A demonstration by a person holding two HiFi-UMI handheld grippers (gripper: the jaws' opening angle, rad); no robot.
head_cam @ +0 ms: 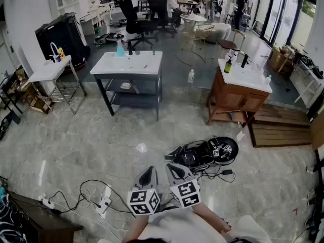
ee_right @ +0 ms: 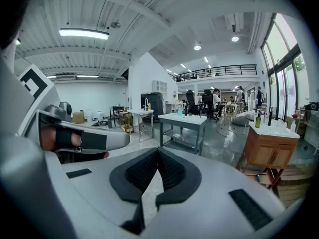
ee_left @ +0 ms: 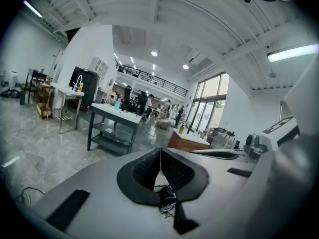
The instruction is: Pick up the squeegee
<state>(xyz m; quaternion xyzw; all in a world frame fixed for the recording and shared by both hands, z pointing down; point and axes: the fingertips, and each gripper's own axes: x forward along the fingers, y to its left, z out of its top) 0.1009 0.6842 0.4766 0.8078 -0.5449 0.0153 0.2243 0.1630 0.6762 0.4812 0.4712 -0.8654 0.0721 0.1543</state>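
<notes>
**Both claws shut and empty, short of the counters**

The left claw (ee_left: 160,151) is holding its jaws pressed together with nothing between them, and the right claw (ee_right: 157,151) is likewise closed and empty. Both are hanging side by side at the near edge of the head view, close to the person. They are over the marble floor (head_cam: 76,146) and pointing slightly downward toward the far side of the room.

Just beyond the right claw, a round black device (head_cam: 230,155) is lying on the floor amid black cables (head_cam: 200,158). Farther off to the left, a white-topped counter (head_cam: 136,67) on a dark frame is carrying a blue bottle (head_cam: 120,48) near its far left corner, along with a few small items. To the right, well apart from it, a wooden counter (head_cam: 238,99) with a white top is carrying two bottles (head_cam: 228,65).

The squeegee is too small to be picked out at this distance, and no view is showing it clearly on either counter.
</notes>
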